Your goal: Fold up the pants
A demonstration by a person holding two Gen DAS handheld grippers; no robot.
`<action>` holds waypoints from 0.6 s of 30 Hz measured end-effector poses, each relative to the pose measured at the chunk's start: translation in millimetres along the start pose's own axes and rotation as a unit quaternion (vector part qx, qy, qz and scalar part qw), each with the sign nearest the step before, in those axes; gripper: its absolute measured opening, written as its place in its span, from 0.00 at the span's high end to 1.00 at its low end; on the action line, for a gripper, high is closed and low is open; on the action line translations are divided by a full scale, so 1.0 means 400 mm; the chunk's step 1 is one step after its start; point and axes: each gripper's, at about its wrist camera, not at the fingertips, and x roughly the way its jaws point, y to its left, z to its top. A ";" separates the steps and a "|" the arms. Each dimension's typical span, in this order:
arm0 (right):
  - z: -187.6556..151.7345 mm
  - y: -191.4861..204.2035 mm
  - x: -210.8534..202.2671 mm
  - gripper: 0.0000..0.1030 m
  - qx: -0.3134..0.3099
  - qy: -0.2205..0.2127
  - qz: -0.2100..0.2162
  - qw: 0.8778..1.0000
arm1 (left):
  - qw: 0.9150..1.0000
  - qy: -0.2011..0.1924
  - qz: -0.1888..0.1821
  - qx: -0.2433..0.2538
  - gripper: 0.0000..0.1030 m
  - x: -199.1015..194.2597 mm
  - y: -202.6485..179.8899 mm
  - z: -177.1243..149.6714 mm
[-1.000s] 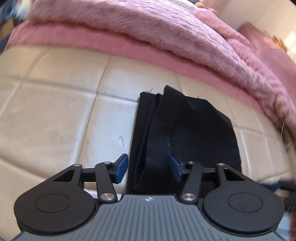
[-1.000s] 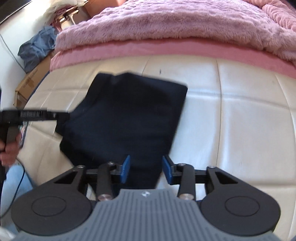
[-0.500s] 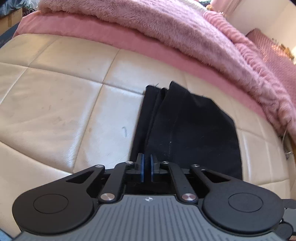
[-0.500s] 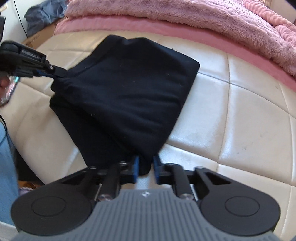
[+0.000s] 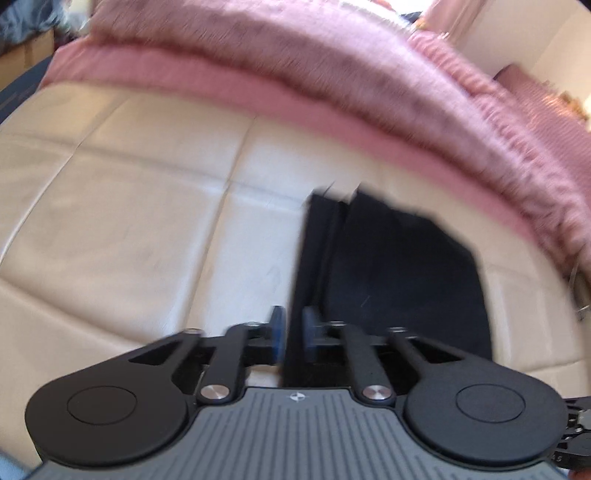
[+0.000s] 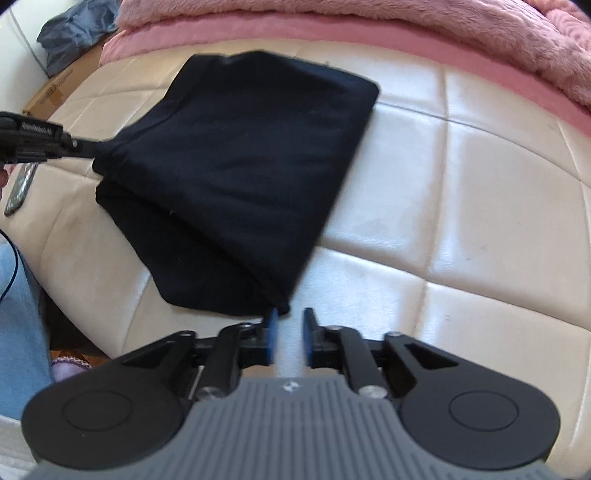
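Observation:
The black pants (image 6: 240, 177) lie folded into a compact stack on the cream leather sofa seat (image 6: 461, 206). In the left wrist view the pants (image 5: 399, 273) run forward from my left gripper (image 5: 293, 334), whose blue pads stand a little apart with the near left edge of the cloth between them. My right gripper (image 6: 290, 334) is slightly open, its pads just below the pants' near right corner, nothing between them. The left gripper (image 6: 79, 146) also shows in the right wrist view at the pants' left corner.
A fluffy pink blanket (image 5: 332, 85) covers the sofa back. A cardboard box (image 6: 55, 88) and a grey-blue cloth bundle (image 6: 74, 33) sit beyond the sofa's left end. A phone (image 6: 20, 188) lies near the left edge. The person's jeans leg (image 6: 18, 314) is at lower left.
Both grippers, nearly closed at the pants' near corners half a second ago, now have their pads parted. The right one has let go of the corner and drawn slightly back.

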 end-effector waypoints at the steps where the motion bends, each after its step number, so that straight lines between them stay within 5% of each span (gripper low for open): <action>1: 0.005 -0.007 -0.009 0.81 0.006 -0.007 0.003 1.000 | 1.000 -0.011 -0.007 0.006 0.57 0.000 -0.011 0.012; 6: 0.073 -0.062 -0.040 0.70 0.033 -0.075 -0.005 0.997 | 0.998 -0.037 -0.033 0.049 0.41 0.060 -0.065 0.065; 9: 0.131 -0.087 -0.034 0.70 0.052 -0.101 -0.002 0.994 | 0.997 -0.032 -0.049 0.049 0.41 0.109 -0.075 0.085; 18: 0.248 -0.090 0.043 0.70 0.053 -0.133 0.032 0.989 | 0.992 0.020 -0.119 -0.048 0.41 0.245 0.004 0.140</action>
